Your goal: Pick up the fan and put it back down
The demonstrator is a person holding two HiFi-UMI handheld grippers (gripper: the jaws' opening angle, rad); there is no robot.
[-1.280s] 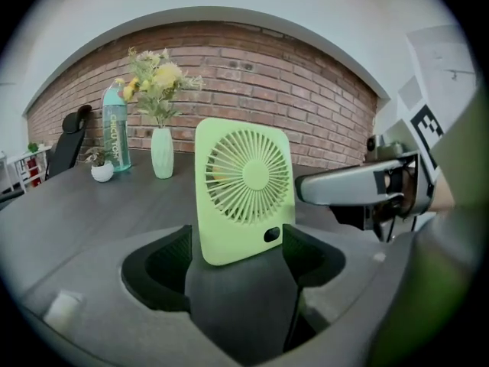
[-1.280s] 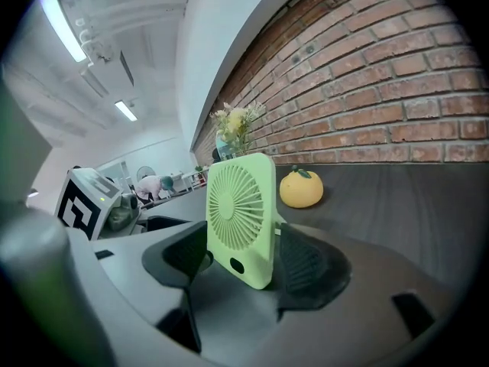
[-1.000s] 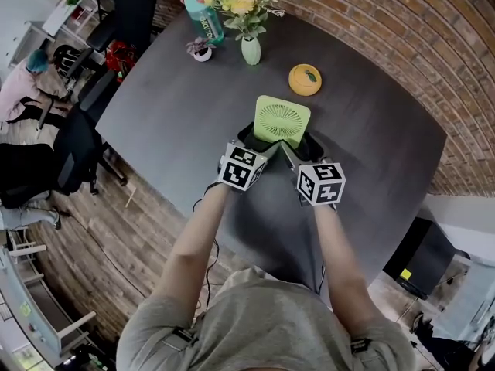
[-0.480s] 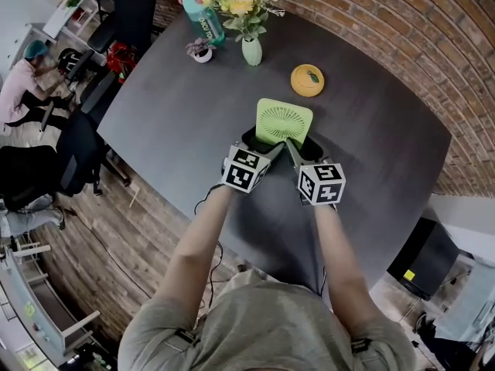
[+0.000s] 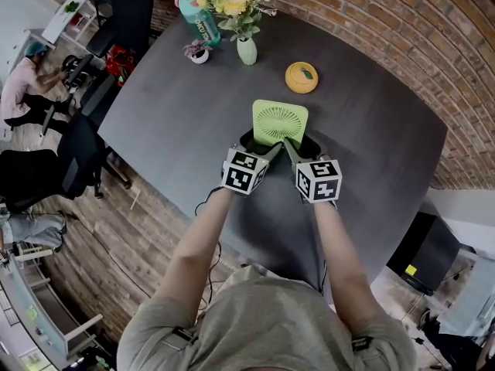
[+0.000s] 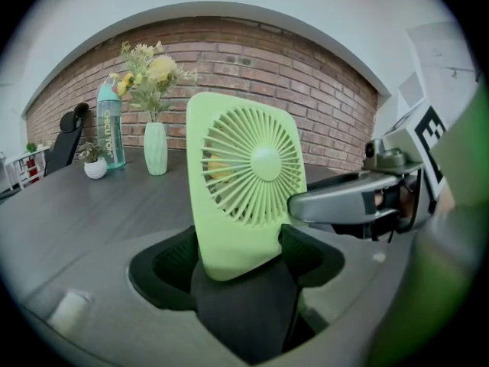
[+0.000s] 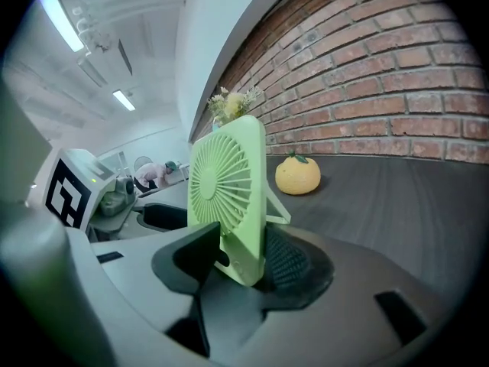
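A light green square fan (image 5: 280, 122) stands upright on the dark table (image 5: 178, 107), and both grippers reach in at its base. In the left gripper view the fan (image 6: 244, 197) faces the camera. My left gripper (image 6: 238, 262) has a dark pad against each side edge of the fan's lower part. In the right gripper view the fan (image 7: 228, 197) shows almost edge-on. My right gripper (image 7: 243, 262) is closing, one pad on the fan's front face and one on its back. From above, the left gripper (image 5: 263, 141) and right gripper (image 5: 298, 144) flank the fan's near side.
An orange fruit-shaped object (image 5: 302, 77) lies behind the fan to the right. A pale green vase of flowers (image 5: 247, 50), a teal bottle (image 5: 199, 20) and a small white pot (image 5: 199, 51) stand at the far edge. Office chairs (image 5: 73, 149) sit left of the table.
The right gripper's jaws have drawn in around the fan's lower edge. The fan still stands in the same spot and both hands have stayed almost where they were.
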